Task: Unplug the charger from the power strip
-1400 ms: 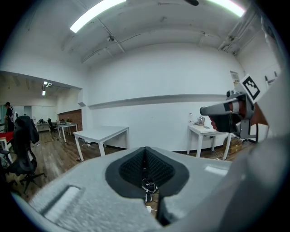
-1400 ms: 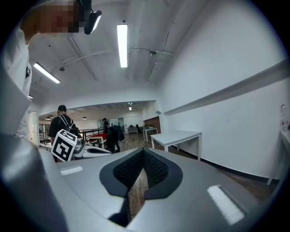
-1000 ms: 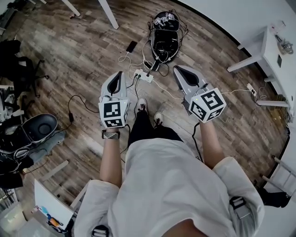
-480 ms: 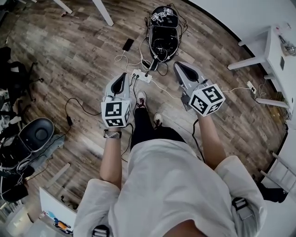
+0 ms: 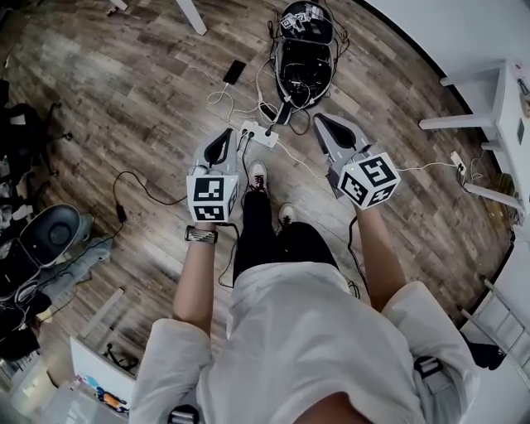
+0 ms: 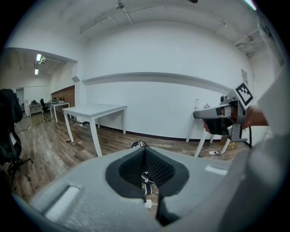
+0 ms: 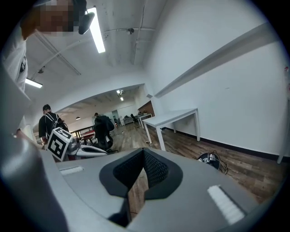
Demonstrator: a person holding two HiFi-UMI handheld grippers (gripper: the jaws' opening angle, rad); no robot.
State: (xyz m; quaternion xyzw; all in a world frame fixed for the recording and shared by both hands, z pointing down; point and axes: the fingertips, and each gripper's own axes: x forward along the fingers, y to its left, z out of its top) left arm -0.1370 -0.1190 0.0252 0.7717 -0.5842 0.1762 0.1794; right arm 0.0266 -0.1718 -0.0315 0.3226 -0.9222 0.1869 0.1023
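Note:
A white power strip [image 5: 257, 134] lies on the wooden floor ahead of the person's shoes, with a black charger plug [image 5: 267, 132] and several cables in it. My left gripper [image 5: 224, 132] hovers just left of the strip, apart from it, its jaws shut and empty. My right gripper [image 5: 320, 119] hangs to the right of the strip, also shut with nothing in it. In the left gripper view a piece of the strip [image 6: 147, 204] shows through the gap below the closed tips [image 6: 145, 149], and the right gripper [image 6: 214, 113] is at the right.
A black bag [image 5: 300, 58] full of cables sits just beyond the strip, and a phone [image 5: 234, 71] lies on a white lead to its left. White table legs [image 5: 192, 16] stand at the top and a white table [image 5: 484, 91] at the right. A black cord [image 5: 122, 199] and chair base [image 5: 51, 233] lie left.
Both grippers have come down and forward toward the floor. The left tip now sits closer to the power strip. Both pairs of jaws stayed shut.

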